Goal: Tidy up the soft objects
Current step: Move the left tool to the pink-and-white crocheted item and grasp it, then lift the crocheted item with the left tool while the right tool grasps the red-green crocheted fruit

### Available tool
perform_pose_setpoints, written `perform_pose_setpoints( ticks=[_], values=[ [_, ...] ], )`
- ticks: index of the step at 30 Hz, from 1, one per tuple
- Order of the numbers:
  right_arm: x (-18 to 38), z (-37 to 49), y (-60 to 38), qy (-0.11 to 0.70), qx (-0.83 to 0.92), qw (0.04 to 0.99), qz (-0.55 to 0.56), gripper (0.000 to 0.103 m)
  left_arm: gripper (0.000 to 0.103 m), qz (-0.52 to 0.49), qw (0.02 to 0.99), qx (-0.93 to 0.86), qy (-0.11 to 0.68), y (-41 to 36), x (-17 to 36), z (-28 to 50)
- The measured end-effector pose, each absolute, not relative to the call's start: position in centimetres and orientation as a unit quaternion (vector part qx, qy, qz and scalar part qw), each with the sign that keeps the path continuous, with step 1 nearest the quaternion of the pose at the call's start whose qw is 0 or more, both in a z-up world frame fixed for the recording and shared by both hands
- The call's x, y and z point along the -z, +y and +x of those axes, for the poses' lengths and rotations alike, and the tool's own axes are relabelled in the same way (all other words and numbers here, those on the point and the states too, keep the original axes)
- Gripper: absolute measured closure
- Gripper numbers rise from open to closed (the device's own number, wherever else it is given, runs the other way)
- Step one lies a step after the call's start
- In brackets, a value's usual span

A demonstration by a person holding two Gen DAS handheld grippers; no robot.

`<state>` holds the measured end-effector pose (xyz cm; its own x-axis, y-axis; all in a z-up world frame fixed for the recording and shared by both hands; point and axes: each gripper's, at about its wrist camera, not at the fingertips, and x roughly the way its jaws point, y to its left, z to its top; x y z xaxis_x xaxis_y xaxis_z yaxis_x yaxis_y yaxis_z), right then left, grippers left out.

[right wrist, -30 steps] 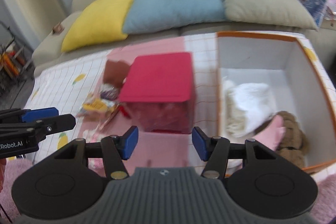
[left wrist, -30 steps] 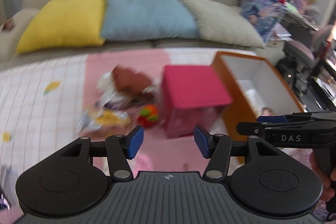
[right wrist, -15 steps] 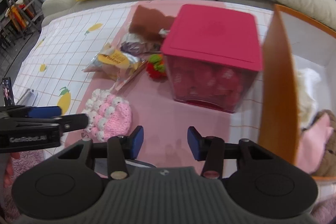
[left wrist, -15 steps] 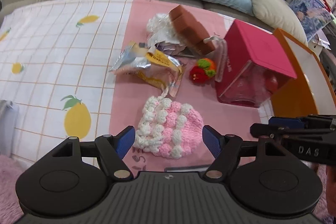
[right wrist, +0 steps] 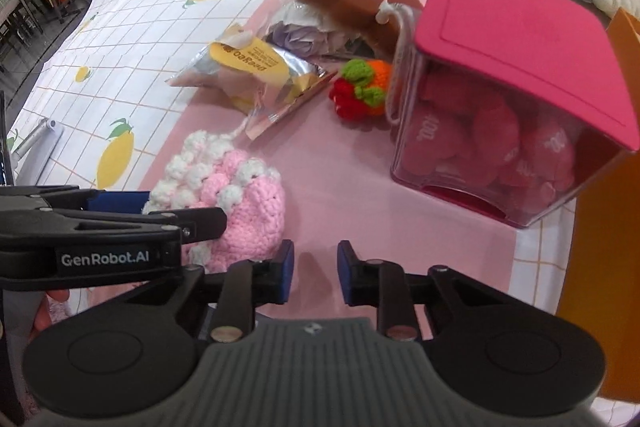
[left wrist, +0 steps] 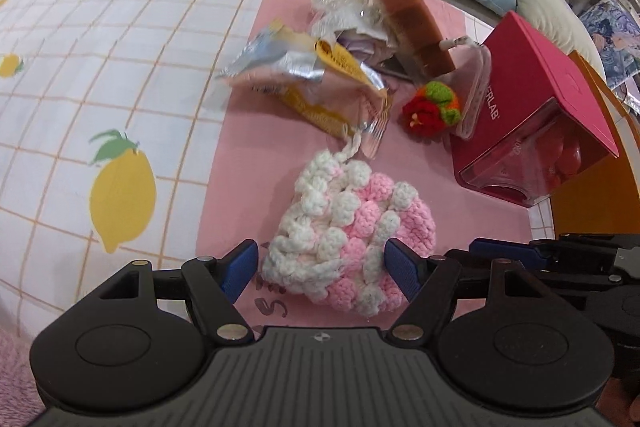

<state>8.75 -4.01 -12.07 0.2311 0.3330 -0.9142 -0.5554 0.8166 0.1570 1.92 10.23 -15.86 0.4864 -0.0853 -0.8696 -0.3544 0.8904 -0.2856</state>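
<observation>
the left gripper [left wrist: 320,265] points steeply down with its jaws spread wide, one blue pad on each side of a pink and white crocheted pouch [left wrist: 352,231]; the right pad looks to be at the pouch's edge, the left pad stands just clear of it, so nothing is gripped. its jaws were closing a little in the last moment after opening wide. the pouch lies low in the middle of the left wrist view, on the pink cloth [left wrist: 248,131], with its cord running up toward a crumpled silver and yellow snack bag [left wrist: 304,83].

the right gripper [right wrist: 314,277] sits at the lower middle of its own view, its jaws narrowed to a small gap and just now closing, with only pink cloth between them. the pouch [right wrist: 236,199] is to its upper left, partly behind the left gripper's finger.

further up are a red, orange and green crocheted fruit [right wrist: 362,93], a brown sponge block [left wrist: 412,23] and a clear box with a pink lid [right wrist: 516,75] at right. an orange box wall [right wrist: 596,267] runs down the right edge. a lemon-print cloth [left wrist: 100,75] fills the left side.
</observation>
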Motion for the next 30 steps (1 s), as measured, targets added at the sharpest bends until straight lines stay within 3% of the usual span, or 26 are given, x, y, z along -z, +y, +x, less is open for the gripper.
perform_pose_setpoints(
  ticks=[10, 13, 14, 23, 30],
  values=[
    [13.4, 8.9, -3.0, 0.563, -0.291, 0.768, -0.098, 0.102, 0.046, -0.257, 0.824, -0.058, 0.501, 10.0, 15.6, 1.9],
    [13.6, 8.9, -2.9, 0.561, -0.294, 0.768, -0.098, 0.103, 0.06, -0.26, 0.828, -0.052, 0.494, 9.8, 15.1, 1.7],
    [13.7, 8.8, -2.7, 0.56, -0.297, 0.767, -0.101, 0.103, 0.071, -0.261, 0.831, -0.048, 0.49, 9.7, 14.9, 1.8],
    [13.5, 8.6, -3.0, 0.551, -0.302, 0.769, -0.115, 0.103, 0.082, -0.198, 0.858, -0.065, 0.469, 8.5, 12.9, 1.8],
    [10.5, 8.2, -2.3, 0.451, -0.324, 0.812, -0.181, 0.1, 0.086, -0.176, 0.883, -0.079, 0.428, 9.6, 9.6, 1.6]
  ],
)
